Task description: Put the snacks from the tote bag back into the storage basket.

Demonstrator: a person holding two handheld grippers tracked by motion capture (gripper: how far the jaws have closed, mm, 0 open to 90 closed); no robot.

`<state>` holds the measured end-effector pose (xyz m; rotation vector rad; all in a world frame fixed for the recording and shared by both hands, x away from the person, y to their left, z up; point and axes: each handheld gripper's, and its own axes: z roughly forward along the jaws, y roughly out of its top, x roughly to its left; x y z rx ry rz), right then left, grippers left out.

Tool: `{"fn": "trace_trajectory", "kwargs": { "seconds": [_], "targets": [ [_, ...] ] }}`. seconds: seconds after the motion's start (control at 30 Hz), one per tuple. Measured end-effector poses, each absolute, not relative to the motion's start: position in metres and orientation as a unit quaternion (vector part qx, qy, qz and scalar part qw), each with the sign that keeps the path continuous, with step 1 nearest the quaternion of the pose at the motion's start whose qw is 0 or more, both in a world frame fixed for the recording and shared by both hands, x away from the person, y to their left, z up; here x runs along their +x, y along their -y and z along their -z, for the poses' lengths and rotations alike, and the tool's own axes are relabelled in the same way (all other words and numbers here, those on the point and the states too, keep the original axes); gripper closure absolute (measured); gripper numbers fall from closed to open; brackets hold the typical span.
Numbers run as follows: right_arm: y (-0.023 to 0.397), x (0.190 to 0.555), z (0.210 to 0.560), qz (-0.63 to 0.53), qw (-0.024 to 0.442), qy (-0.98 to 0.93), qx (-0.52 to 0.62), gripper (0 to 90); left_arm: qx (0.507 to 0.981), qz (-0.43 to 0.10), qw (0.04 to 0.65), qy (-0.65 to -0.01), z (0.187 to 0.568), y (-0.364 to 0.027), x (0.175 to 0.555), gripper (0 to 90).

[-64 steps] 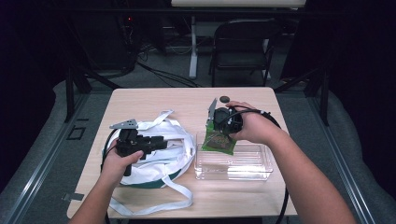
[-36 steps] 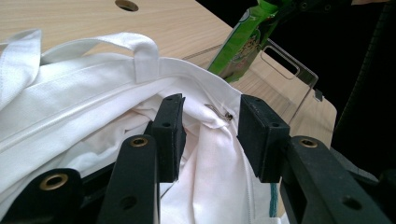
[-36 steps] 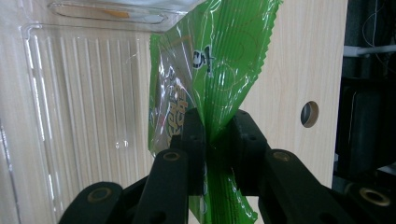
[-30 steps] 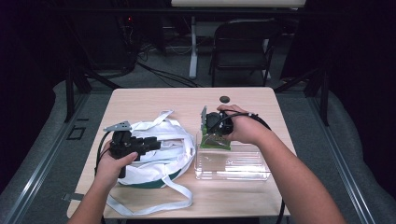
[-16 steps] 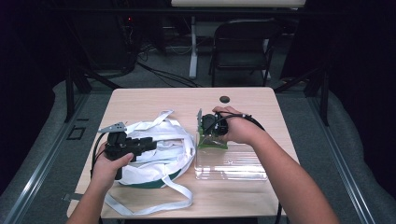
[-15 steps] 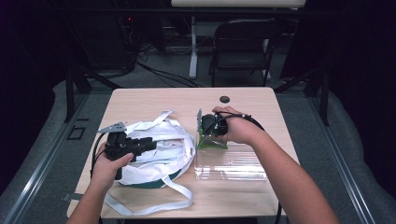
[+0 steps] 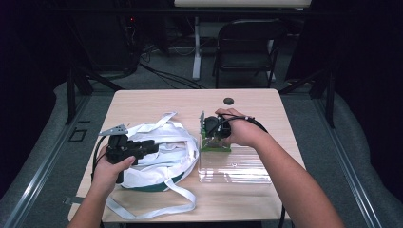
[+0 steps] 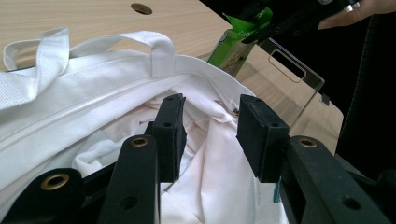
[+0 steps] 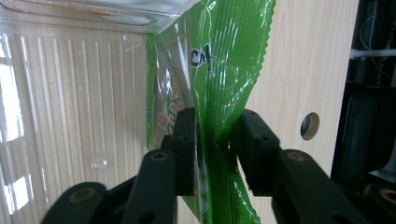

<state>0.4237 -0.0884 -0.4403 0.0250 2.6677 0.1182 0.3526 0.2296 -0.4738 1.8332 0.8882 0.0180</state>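
- My right gripper [image 9: 212,140]: jaws closed onto a green snack packet [image 9: 210,84], pinching its crinkled film partway down so the packet hangs between the pads and cannot slip. In the high view this gripper [image 7: 213,129] sits at the far left corner of the clear plastic bin [image 7: 235,166].
- Green snack packet, location: clamped in my right jaws, its length running forward past the pads; to the jaws' left lies the ribbed floor of the clear bin [image 9: 70,93], to their right bare table [image 9: 308,60]. I judge the packet is held at the bin's edge, either just lifted from it or about to go somewhere else; I cannot tell which.
- My left gripper [image 8: 210,135]: jaws parted with a clear gap between them, holding nothing. Directly ahead of and below them lies the white tote bag [image 8: 93,93], its folds bunched beneath the pads. I judge the open jaws are poised to catch the bag's rim and hold its mouth open.
- White tote bag, high view [image 7: 161,152]: heaped under my left gripper [image 7: 128,148], straps trailing toward my side of the table.
- Table hole [image 7: 229,100]: beyond my right gripper, unused.
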Motion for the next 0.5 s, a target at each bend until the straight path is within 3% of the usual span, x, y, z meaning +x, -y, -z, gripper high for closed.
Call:
{"fn": "trace_trajectory", "kwargs": {
  "seconds": [0.5],
  "targets": [
    [0.0917, 0.4268, 0.4376, -0.06, 0.242, -0.968, 0.025, 50.8, 0.765, -0.008, 0.526, -0.373, 0.4735, -0.2301, 0.3523, 61.0]
  ]
}}
